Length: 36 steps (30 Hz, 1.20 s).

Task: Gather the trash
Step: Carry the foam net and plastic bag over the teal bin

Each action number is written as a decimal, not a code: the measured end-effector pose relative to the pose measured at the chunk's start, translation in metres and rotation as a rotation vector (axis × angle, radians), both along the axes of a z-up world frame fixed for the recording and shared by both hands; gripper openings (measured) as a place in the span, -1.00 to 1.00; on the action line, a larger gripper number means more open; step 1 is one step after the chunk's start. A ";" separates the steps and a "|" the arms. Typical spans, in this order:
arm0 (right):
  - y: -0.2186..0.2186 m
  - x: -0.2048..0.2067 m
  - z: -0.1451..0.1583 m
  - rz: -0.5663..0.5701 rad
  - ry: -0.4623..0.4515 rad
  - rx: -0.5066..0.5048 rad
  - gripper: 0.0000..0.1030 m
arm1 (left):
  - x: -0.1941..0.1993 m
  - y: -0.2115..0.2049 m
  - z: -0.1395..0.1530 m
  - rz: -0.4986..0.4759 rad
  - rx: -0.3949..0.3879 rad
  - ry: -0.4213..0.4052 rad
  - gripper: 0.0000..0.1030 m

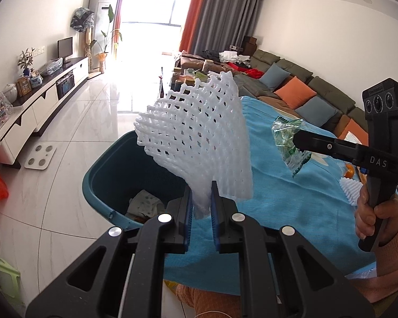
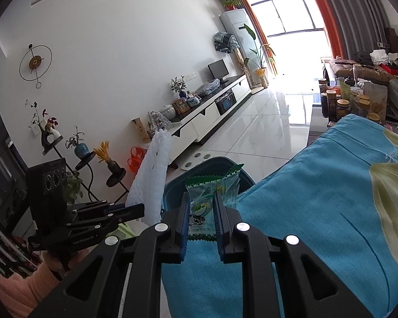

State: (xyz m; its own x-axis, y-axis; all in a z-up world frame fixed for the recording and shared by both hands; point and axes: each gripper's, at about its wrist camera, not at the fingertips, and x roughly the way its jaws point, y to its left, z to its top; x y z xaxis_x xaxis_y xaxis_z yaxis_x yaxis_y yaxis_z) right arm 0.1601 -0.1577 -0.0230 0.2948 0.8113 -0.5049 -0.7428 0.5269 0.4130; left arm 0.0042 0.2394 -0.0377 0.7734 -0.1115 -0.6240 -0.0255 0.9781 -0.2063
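While clamping foam net (image 1: 196, 135), left hand-held gripper (image 1: 201, 206), seemingly tight

White foam net (image 1: 196, 137) — glossy plastic wrapper (image 2: 212, 198) — matt blue cloth (image 1: 291, 198)
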 end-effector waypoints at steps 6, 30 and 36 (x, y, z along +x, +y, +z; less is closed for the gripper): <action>0.013 0.006 -0.004 0.009 0.005 -0.011 -0.69 | 0.004 0.012 -0.006 0.034 0.008 0.021 -0.75; 0.062 0.019 -0.017 0.036 0.031 -0.072 -0.69 | 0.025 0.031 -0.034 0.092 0.009 0.108 -0.75; 0.074 0.020 -0.019 0.037 0.038 -0.088 -0.69 | 0.032 0.033 -0.042 0.093 0.009 0.131 -0.75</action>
State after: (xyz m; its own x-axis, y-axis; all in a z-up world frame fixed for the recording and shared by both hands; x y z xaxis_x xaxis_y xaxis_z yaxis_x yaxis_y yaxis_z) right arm 0.1805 -0.0833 -0.0419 0.2447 0.7735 -0.5847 -0.7469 0.5349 0.3951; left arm 0.0360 0.2724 -0.0801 0.6923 -0.0373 -0.7207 -0.1417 0.9722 -0.1865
